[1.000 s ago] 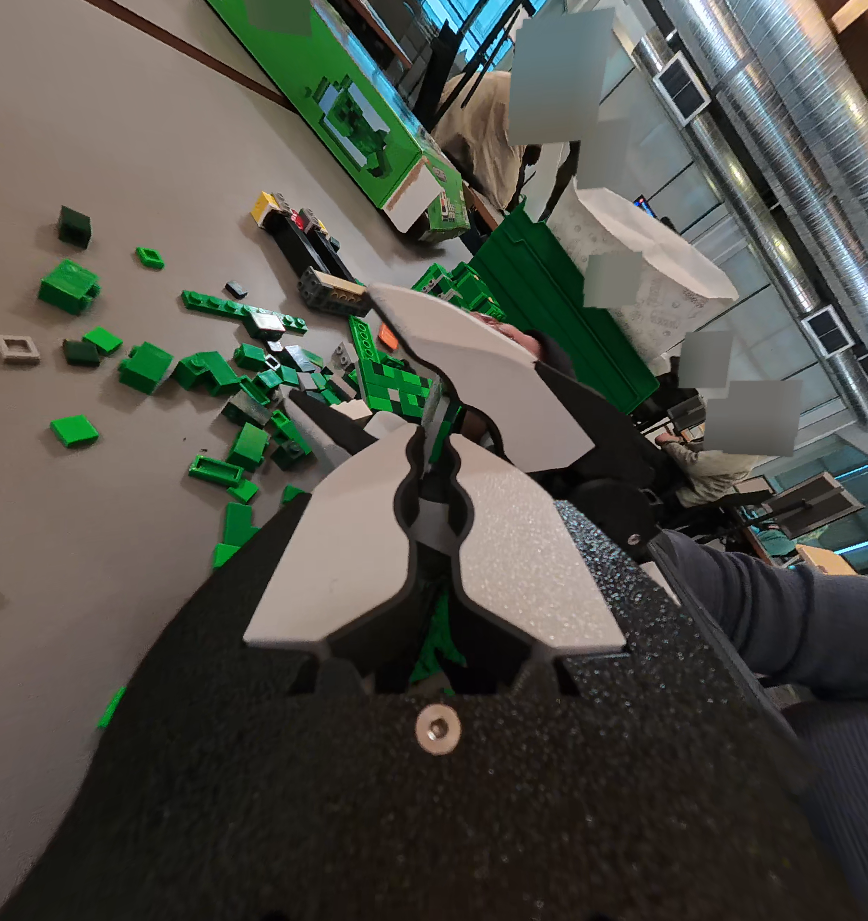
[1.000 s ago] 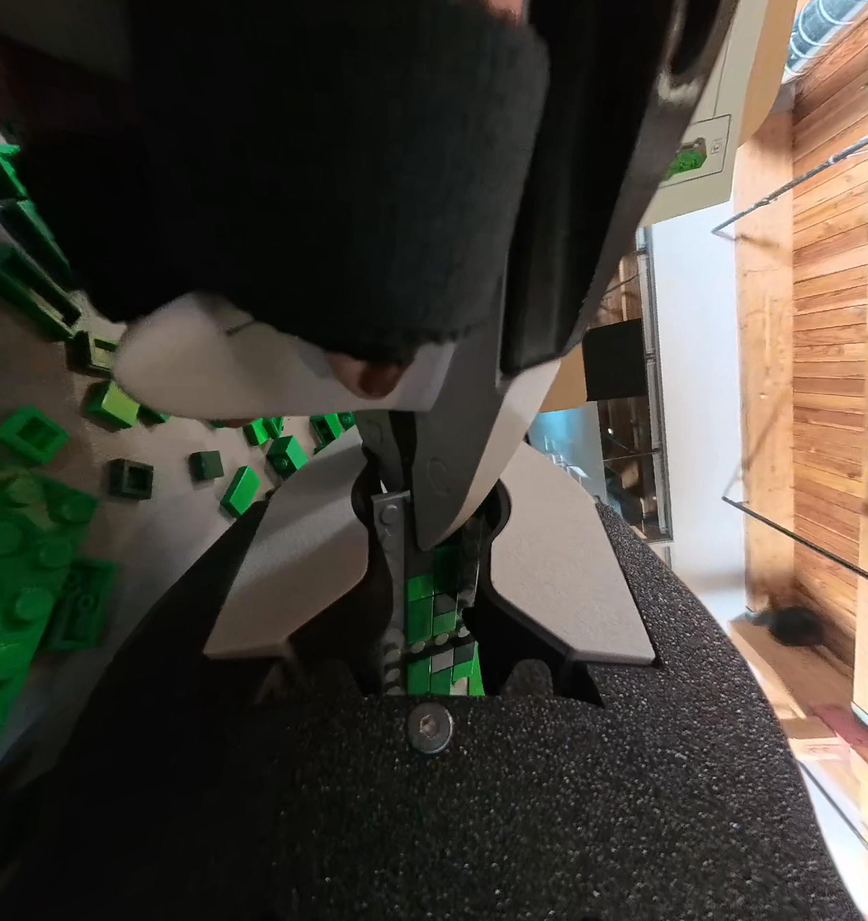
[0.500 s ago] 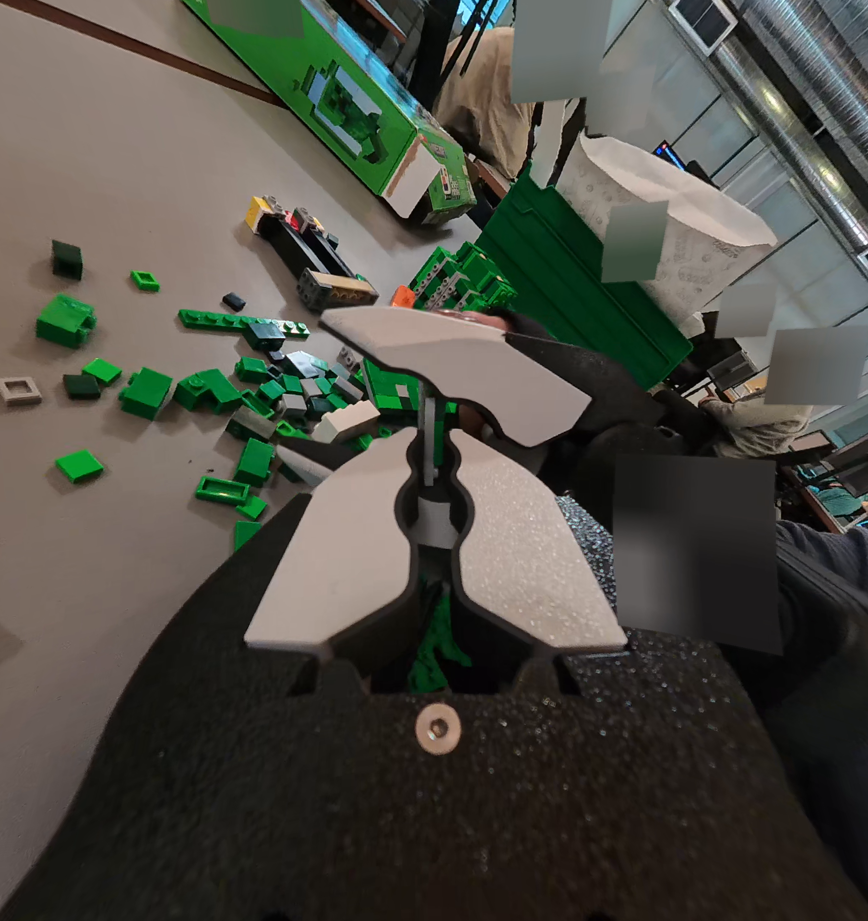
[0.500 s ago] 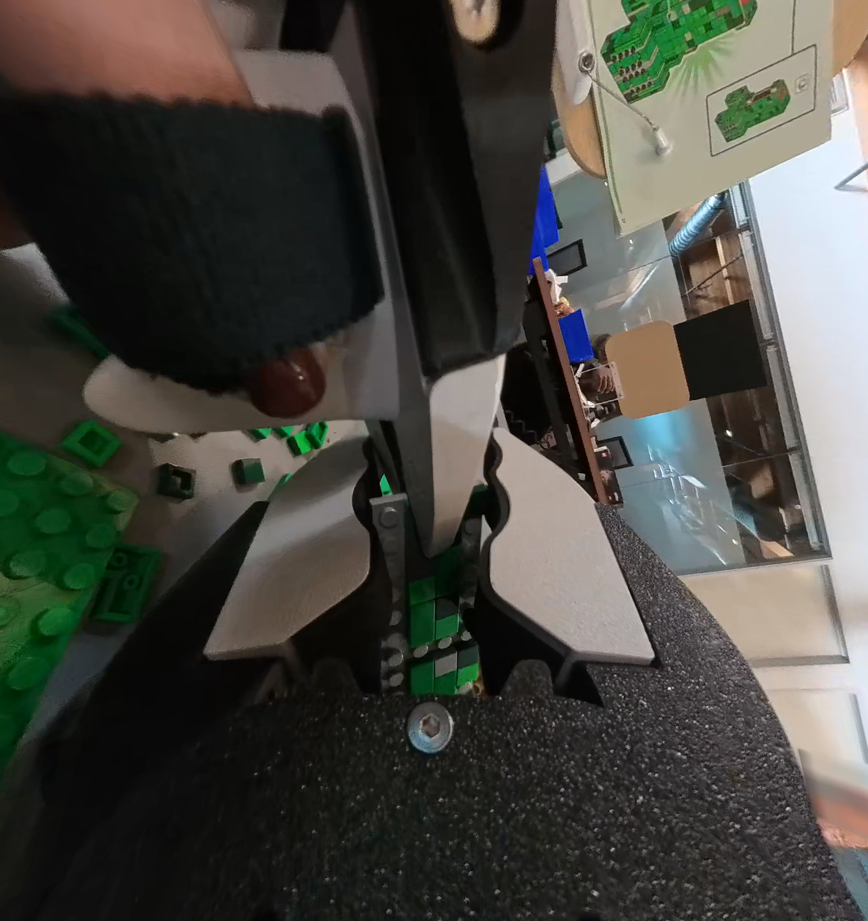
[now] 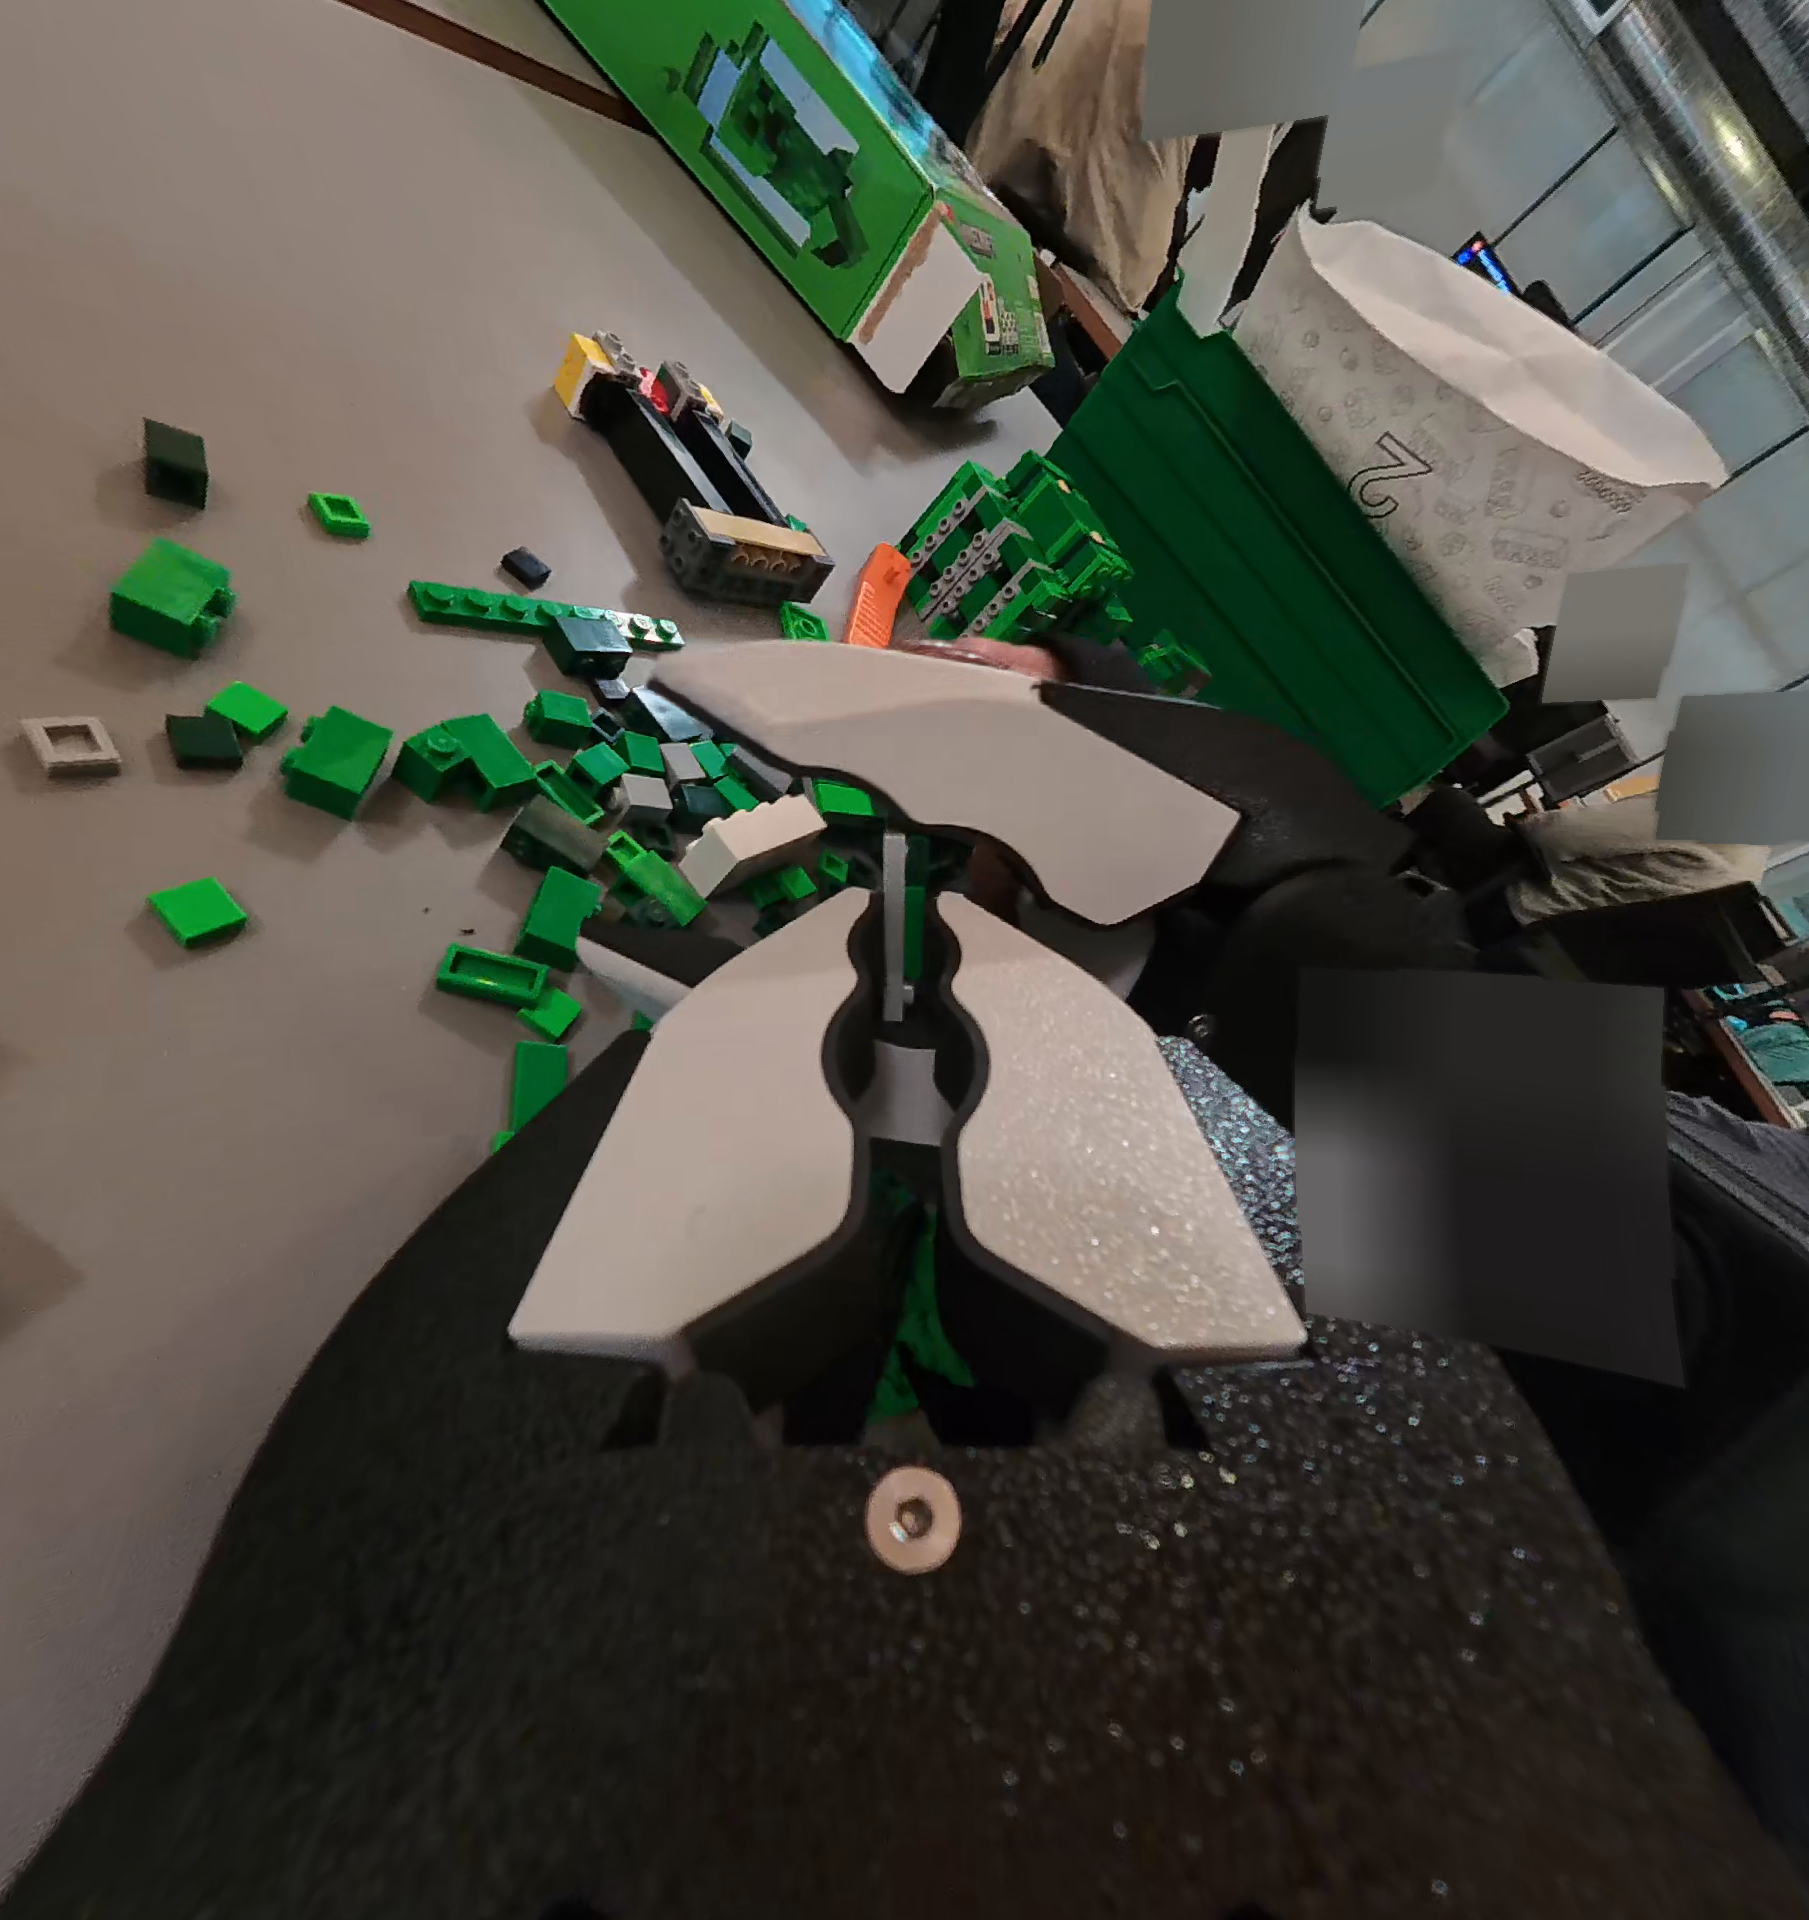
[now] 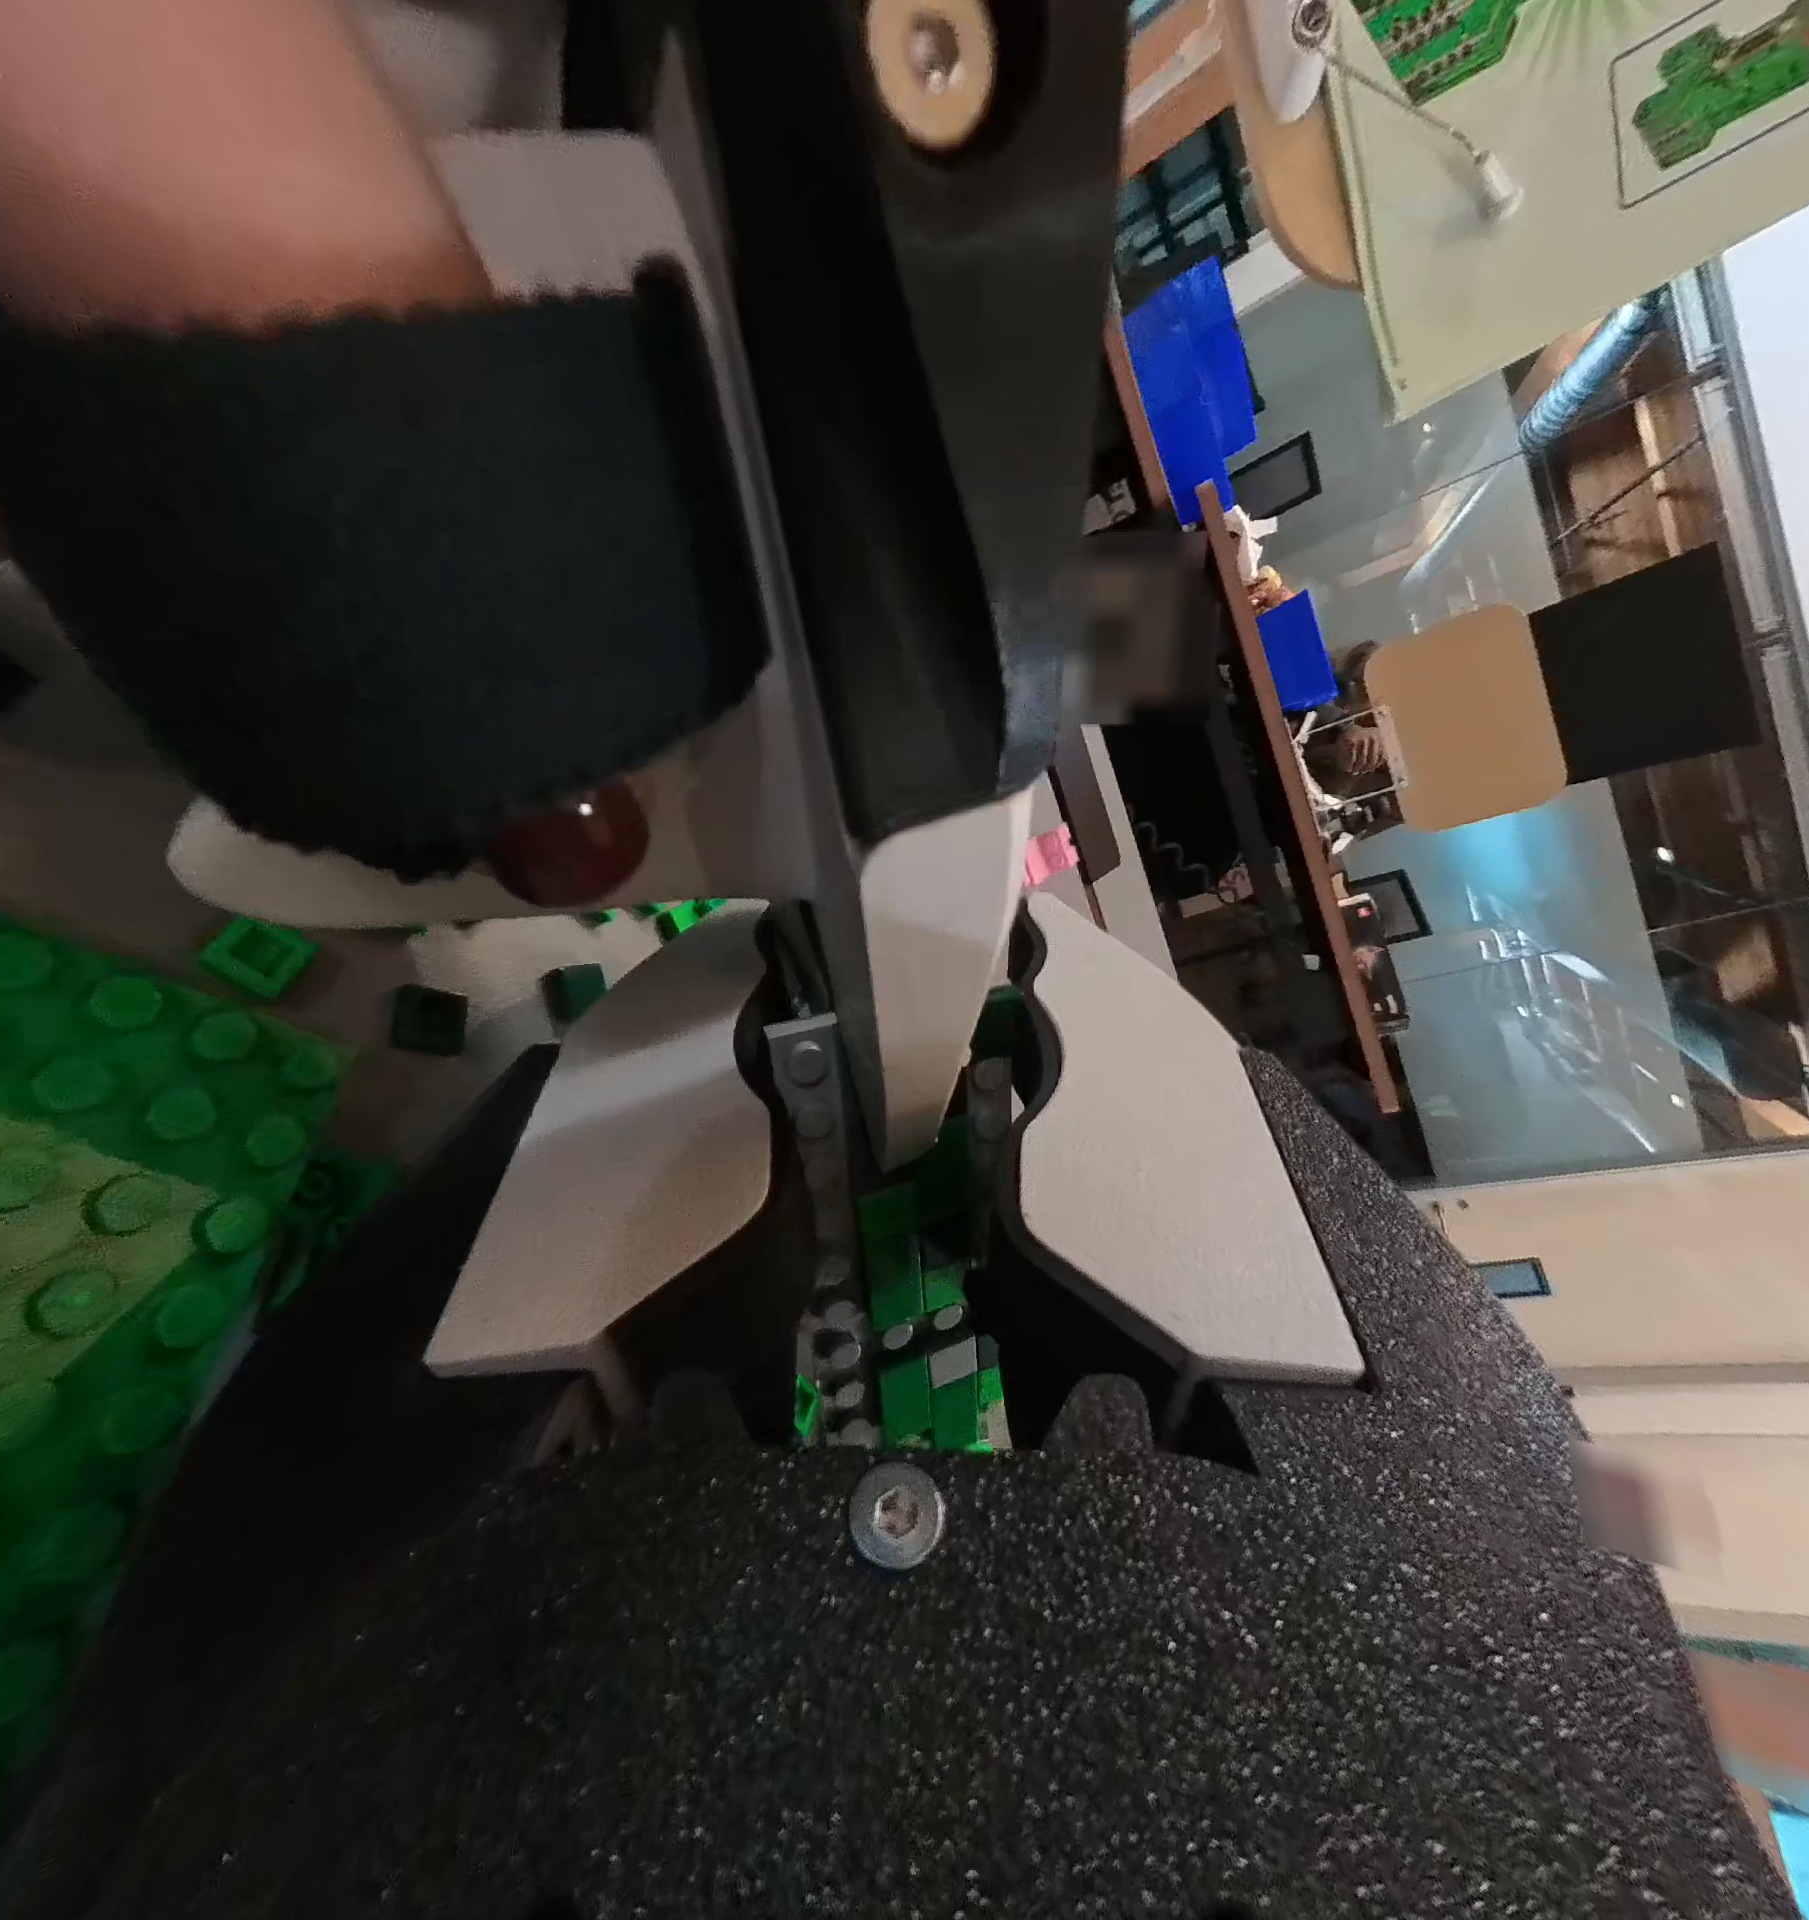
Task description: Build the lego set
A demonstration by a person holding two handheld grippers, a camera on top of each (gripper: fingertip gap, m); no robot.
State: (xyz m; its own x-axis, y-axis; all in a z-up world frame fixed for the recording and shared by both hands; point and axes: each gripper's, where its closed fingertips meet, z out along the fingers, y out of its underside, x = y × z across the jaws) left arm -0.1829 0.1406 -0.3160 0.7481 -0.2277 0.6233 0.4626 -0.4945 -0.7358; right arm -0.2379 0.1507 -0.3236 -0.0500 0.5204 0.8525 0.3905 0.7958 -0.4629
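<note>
Lego panel (image 6: 910,1309), green and grey, sits clenched in right tongs (image 6: 884,1049) while left tongs (image 5: 895,940) pinch its thin edge, likely steadying it for assembly.

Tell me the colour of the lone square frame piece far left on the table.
Light grey square frame piece; left wrist view shows it best.

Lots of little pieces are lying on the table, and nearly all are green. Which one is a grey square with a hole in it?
The grey square frame, lying alone at the table's far left edge in the left wrist view.
</note>
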